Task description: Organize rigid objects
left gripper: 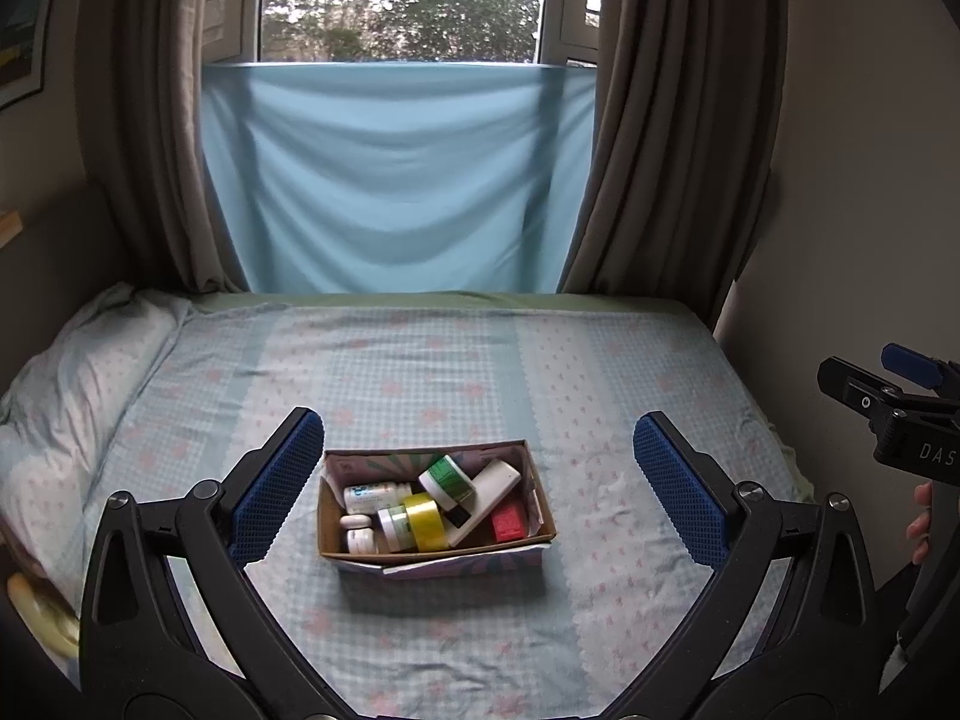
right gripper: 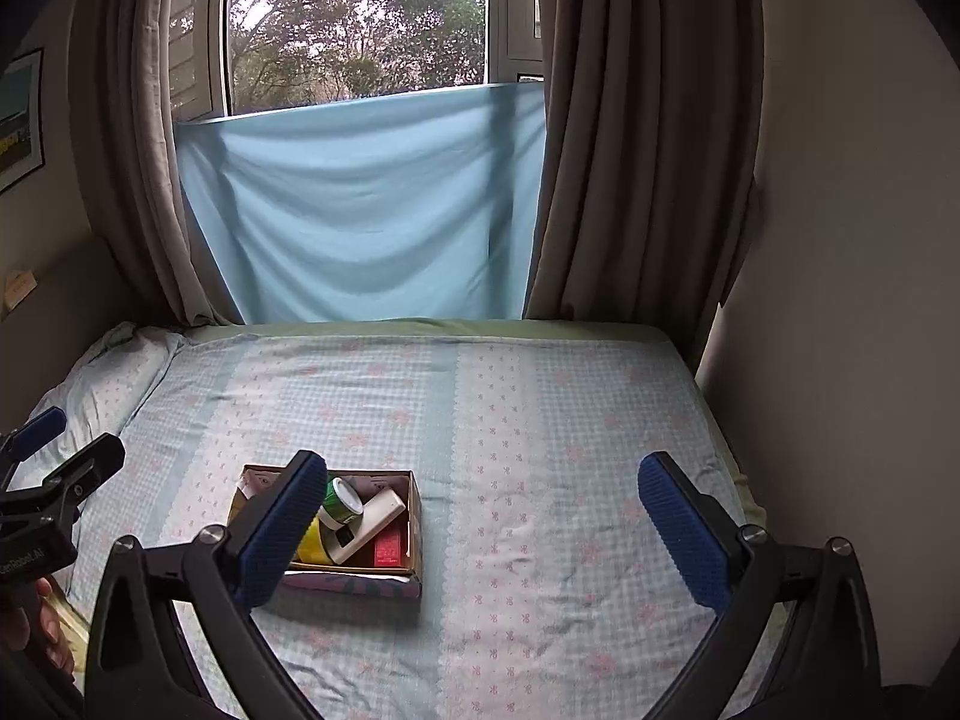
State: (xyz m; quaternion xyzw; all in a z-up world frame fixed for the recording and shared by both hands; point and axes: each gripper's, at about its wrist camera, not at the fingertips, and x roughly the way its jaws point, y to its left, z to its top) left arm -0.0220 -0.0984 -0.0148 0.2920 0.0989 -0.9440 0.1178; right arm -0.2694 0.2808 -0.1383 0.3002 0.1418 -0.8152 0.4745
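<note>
We find the task's things gathered in one cardboard box [left gripper: 543,519] that sits on the bed [left gripper: 630,372], near the middle of its near half. Inside lie a yellow tape roll [left gripper: 425,521], a green-labelled jar [left gripper: 447,480], a white flat case [left gripper: 489,495], a red block [left gripper: 509,522] and small white bottles [left gripper: 375,495], heaped loosely and touching. No loose item shows on the sheet around it.

The scene fits two stages: items collected and the job closing, or a full box awaiting sorting. We therefore prescribe no move.

The left gripper [left gripper: 480,483] hangs above the box, released, jaws wide and holding nothing. The right gripper [right gripper: 480,531] hangs right of the box, likewise spread and empty.

Readable writing: "DAS" on the right gripper's body in the left view; bottle labels are too small to read.
</note>
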